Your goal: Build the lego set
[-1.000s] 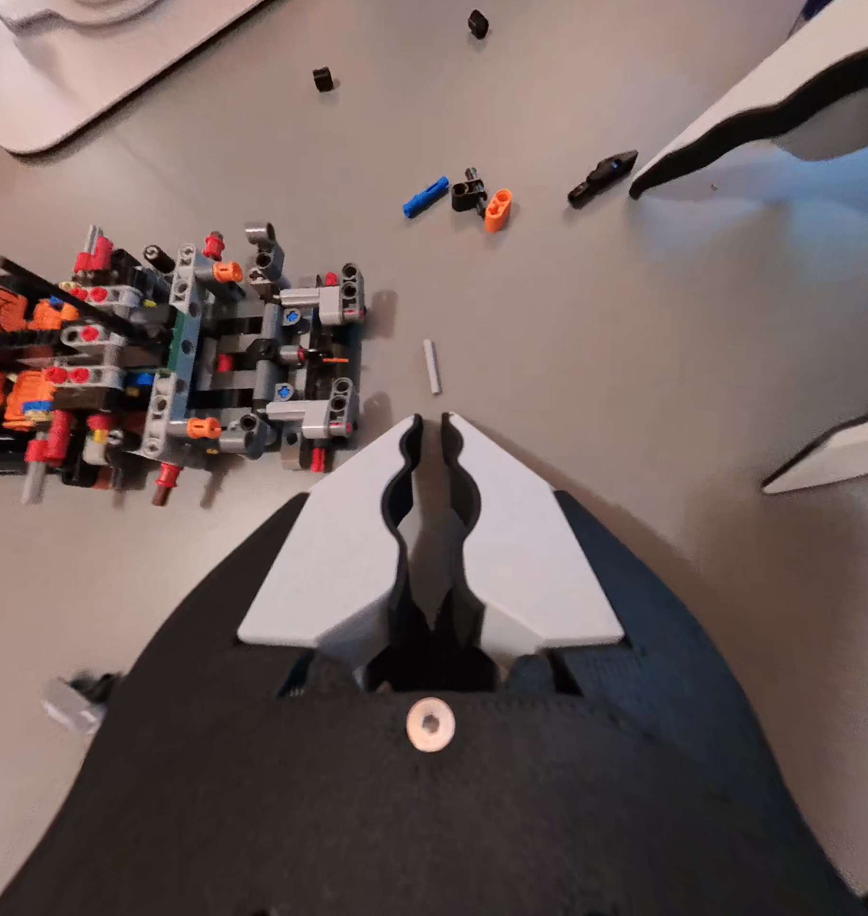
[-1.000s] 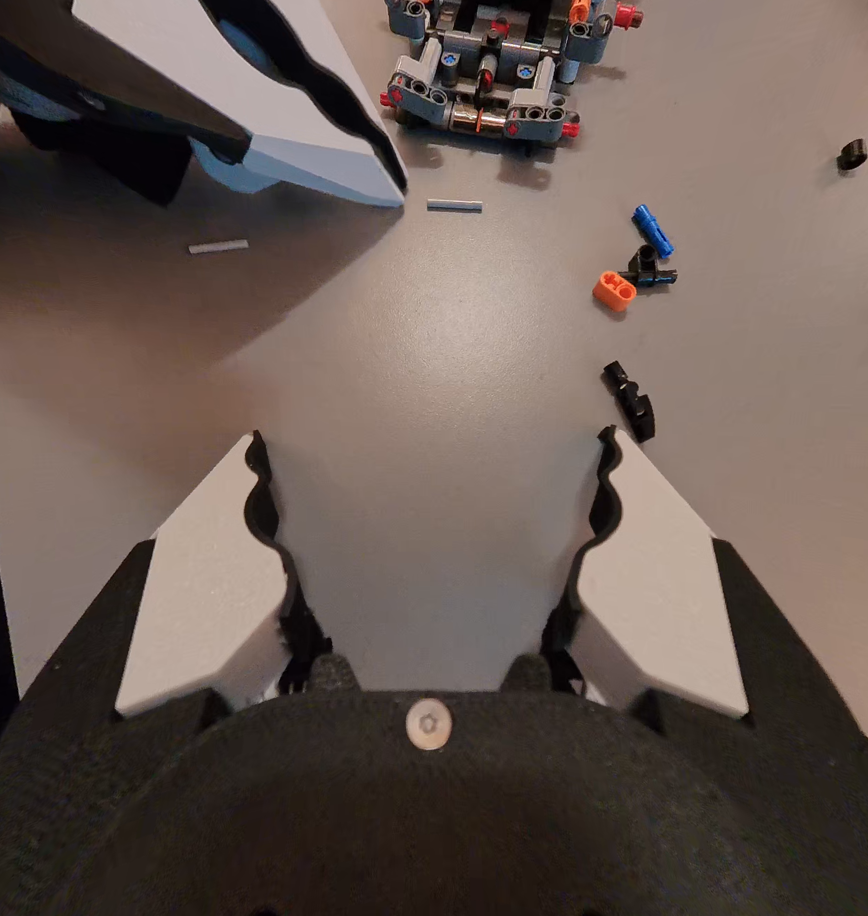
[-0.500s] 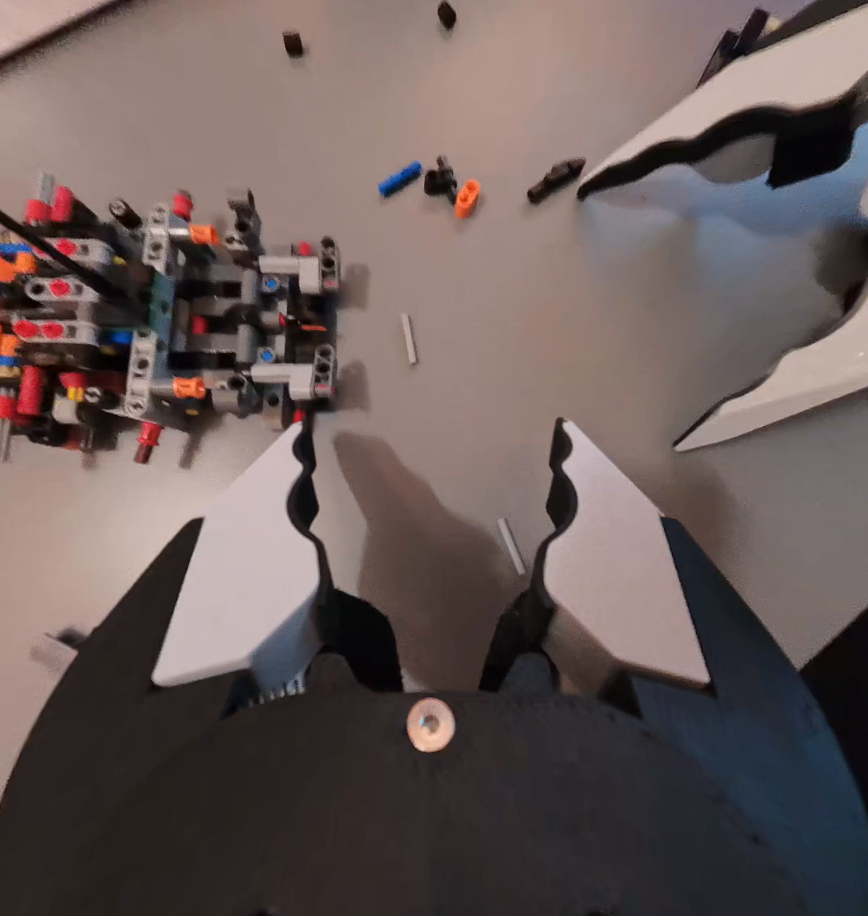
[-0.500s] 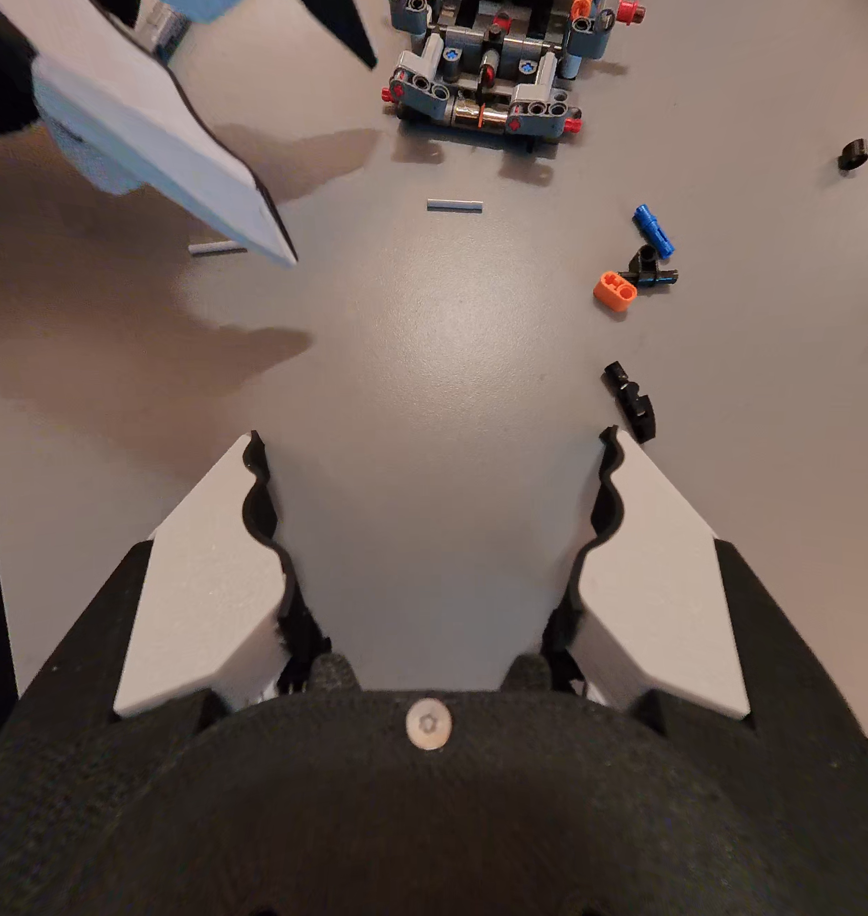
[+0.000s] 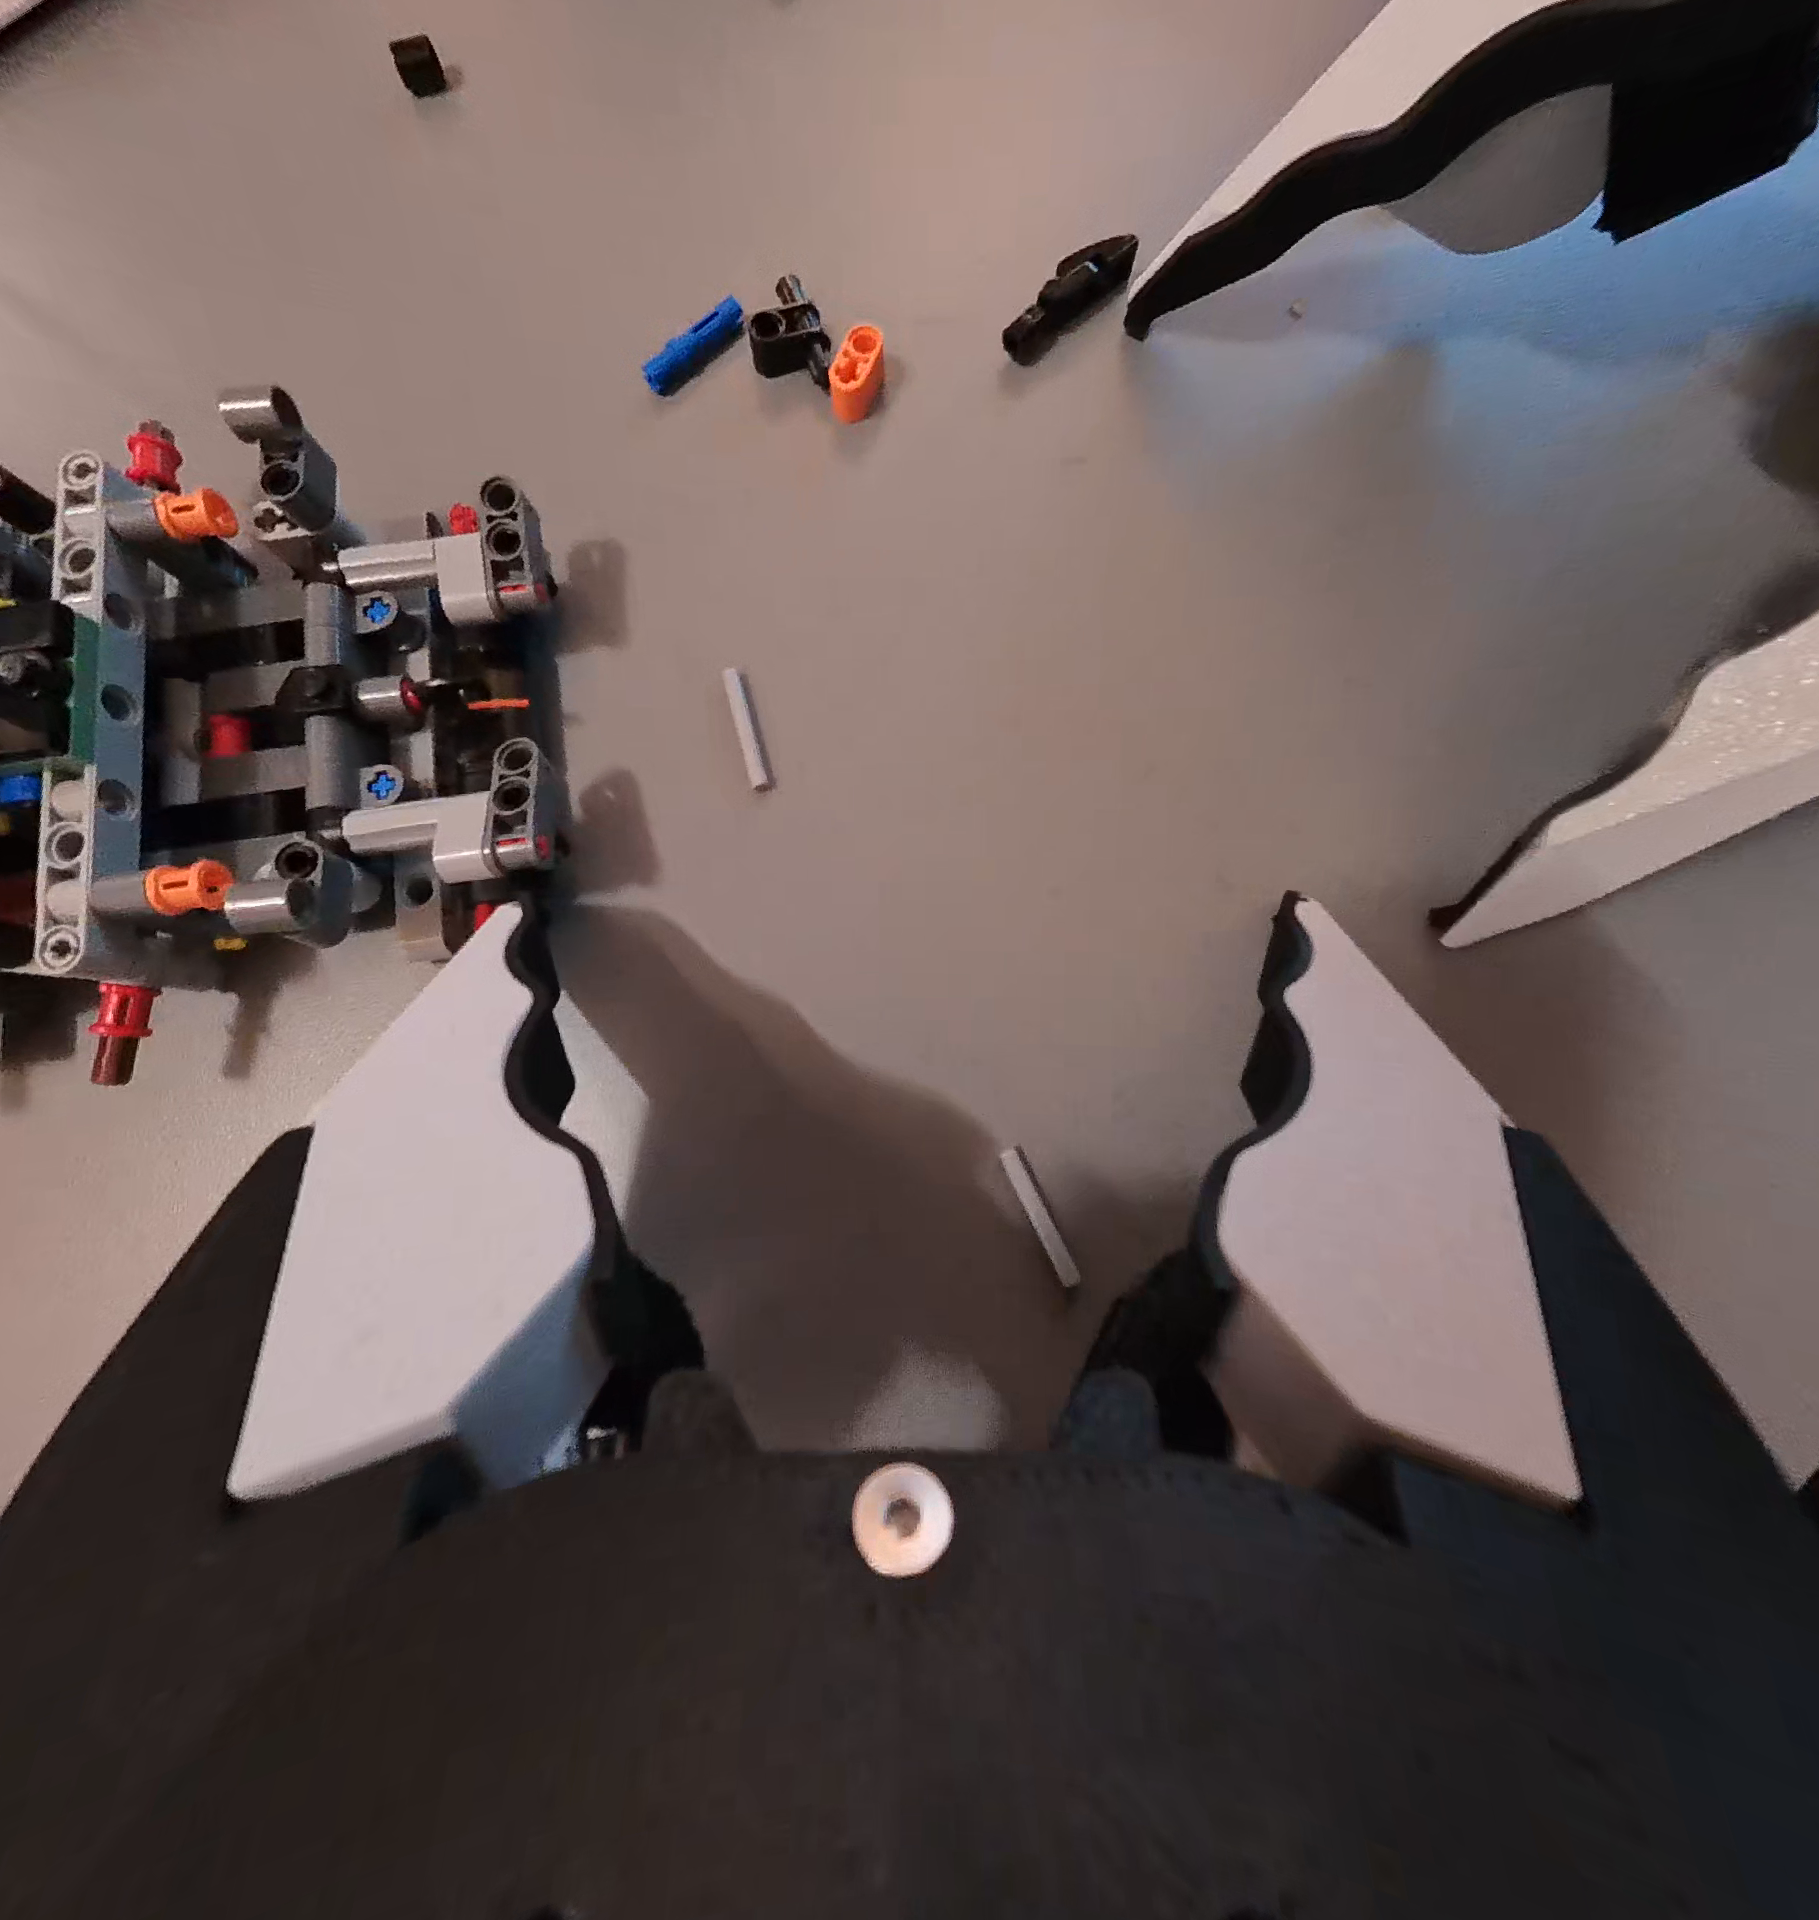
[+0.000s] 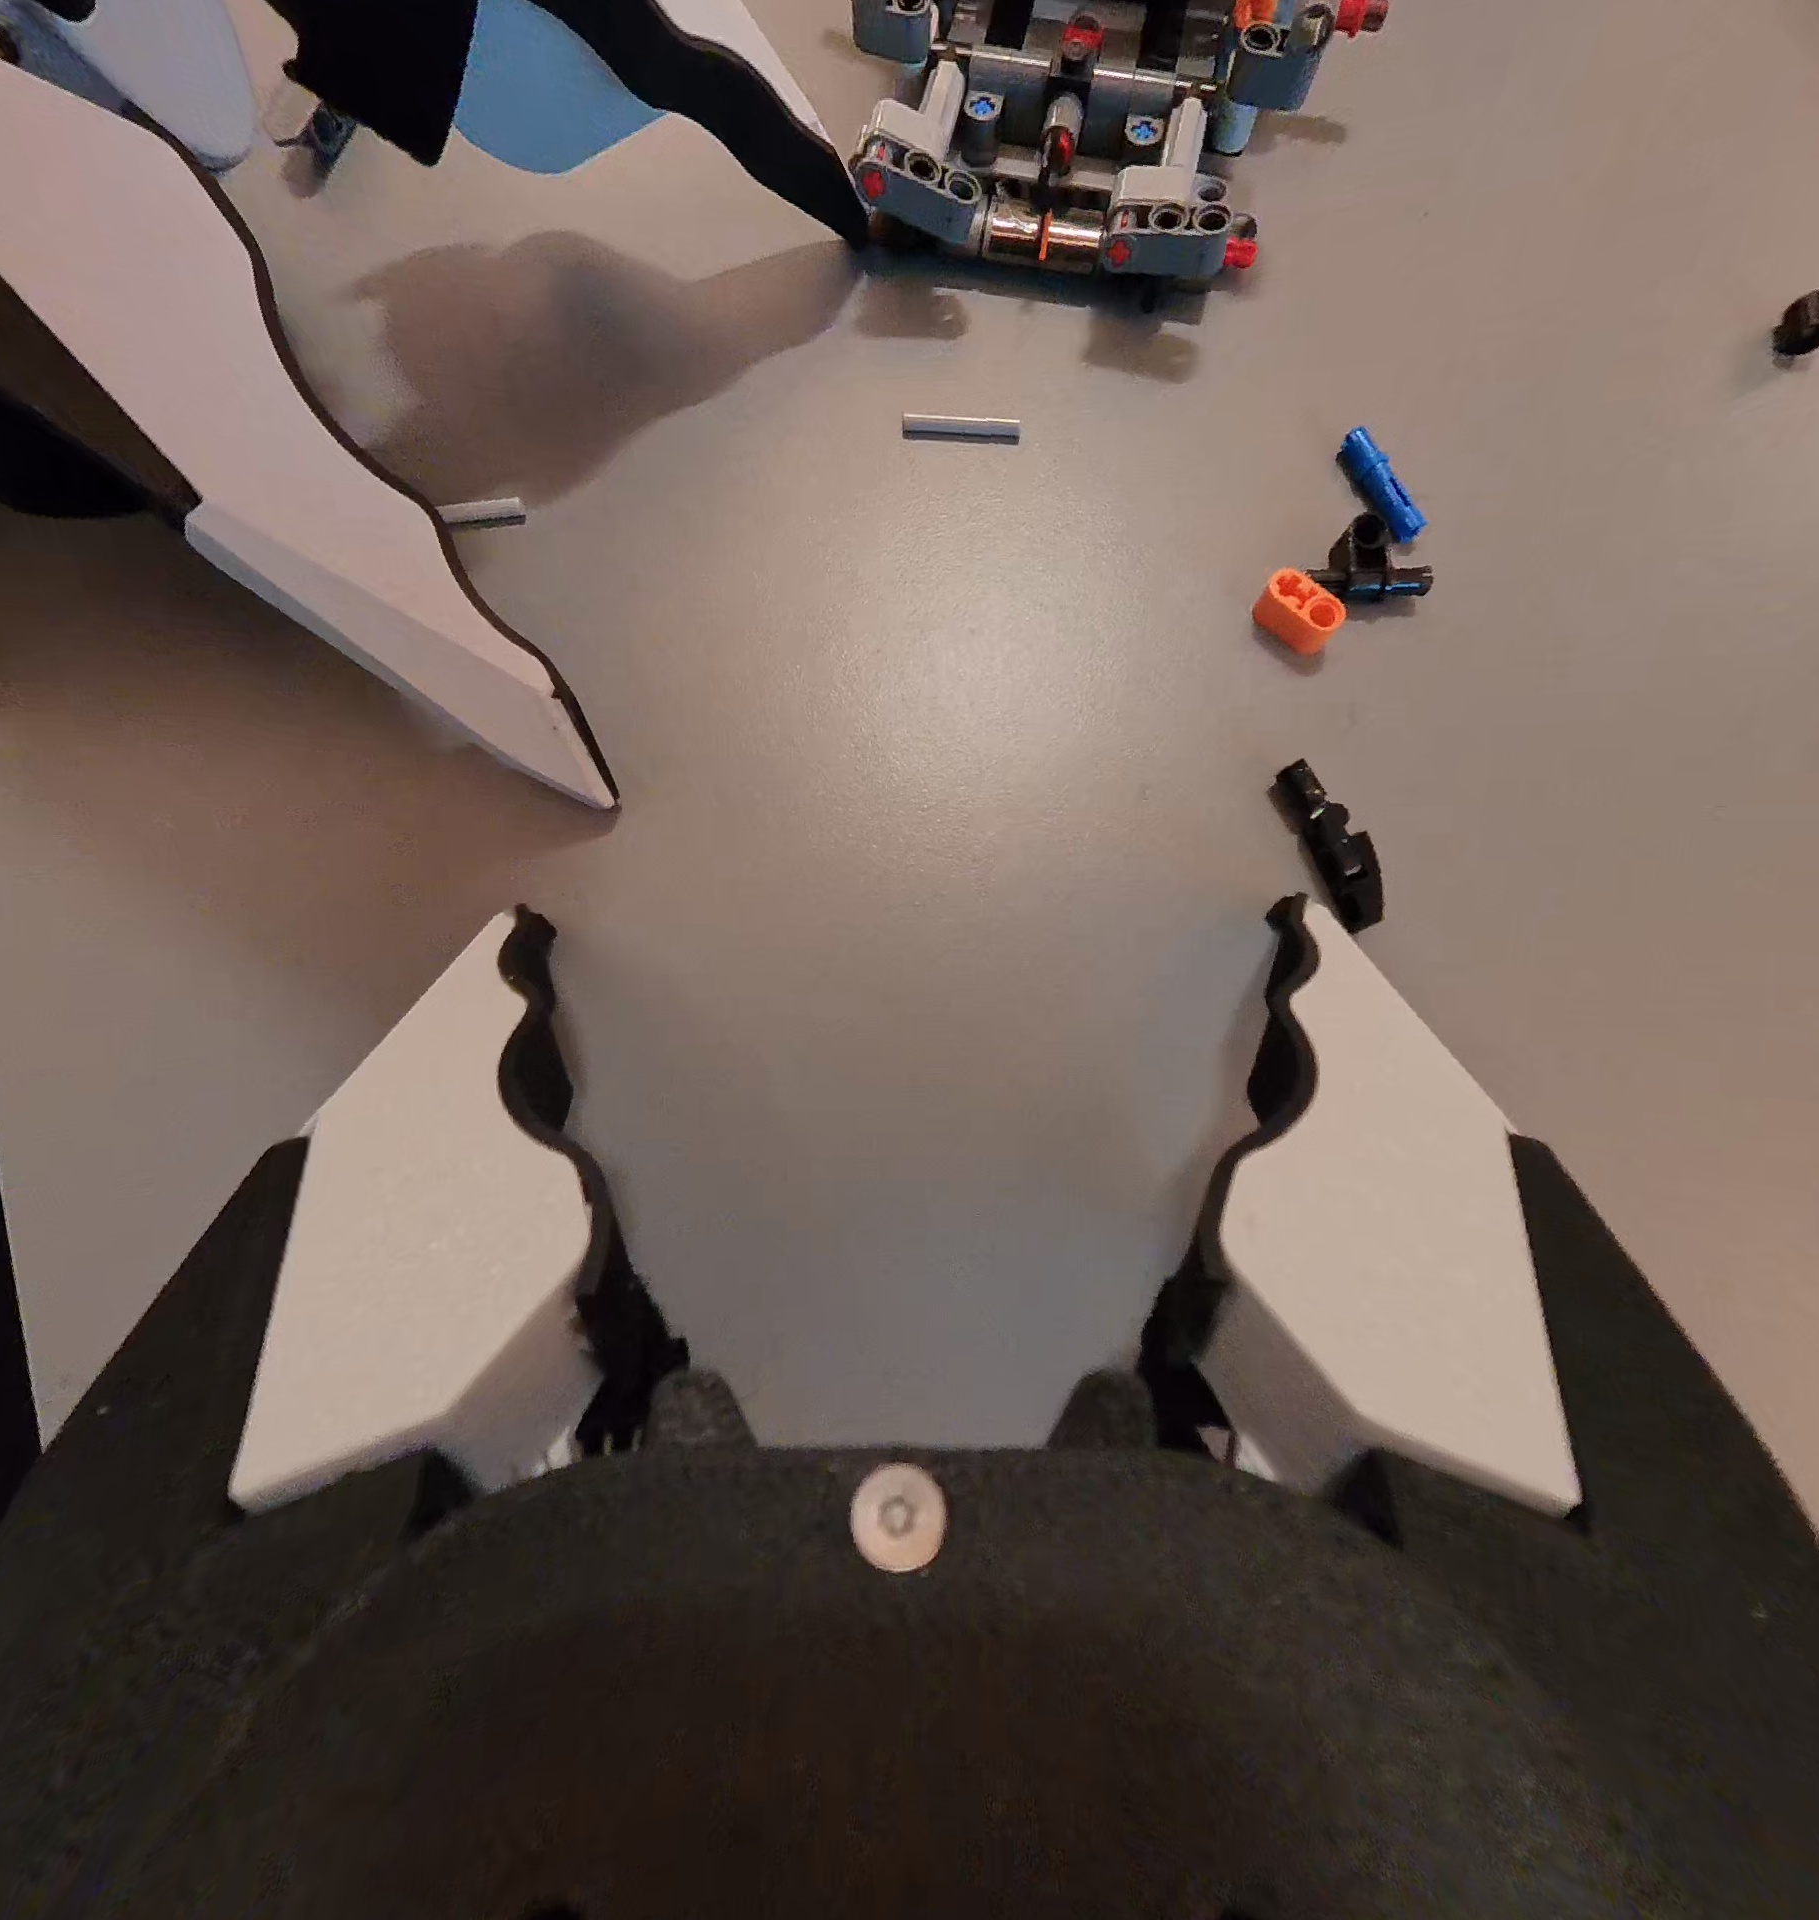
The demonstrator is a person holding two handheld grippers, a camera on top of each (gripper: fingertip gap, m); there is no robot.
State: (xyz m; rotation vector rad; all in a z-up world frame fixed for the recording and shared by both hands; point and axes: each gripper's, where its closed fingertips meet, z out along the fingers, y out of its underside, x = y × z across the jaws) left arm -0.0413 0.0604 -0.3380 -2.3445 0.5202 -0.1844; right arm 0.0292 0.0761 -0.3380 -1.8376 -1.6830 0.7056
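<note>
The part-built lego model (image 5: 292, 707) of grey, black, red and orange pieces lies on the grey table at the left of the left wrist view, and at the top of the right wrist view (image 6: 1061, 177). My left gripper (image 5: 910, 904) is open and empty; its left fingertip is close to the model's corner. A light grey axle (image 5: 1038, 1216) lies on the table between its fingers. A second grey axle (image 5: 749, 727) lies ahead of it, also seen in the right wrist view (image 6: 960, 427). My right gripper (image 6: 910, 909) is open and empty above bare table.
Loose pieces lie beyond: a blue pin (image 5: 689, 345), a black connector (image 5: 791, 330), an orange piece (image 5: 857, 358), a black pin piece (image 5: 1066, 296), and a small black bush (image 5: 419, 64). The right gripper's fingers (image 5: 1653, 769) fill the right side of the left wrist view. The orange piece (image 5: 857, 358) sits 6 cm or so from the ends of my right fingers.
My left gripper has gone from shut to open, leaving a grey axle on the table between its fingers, and has drawn closer to the model. The right gripper has stayed open and still.
</note>
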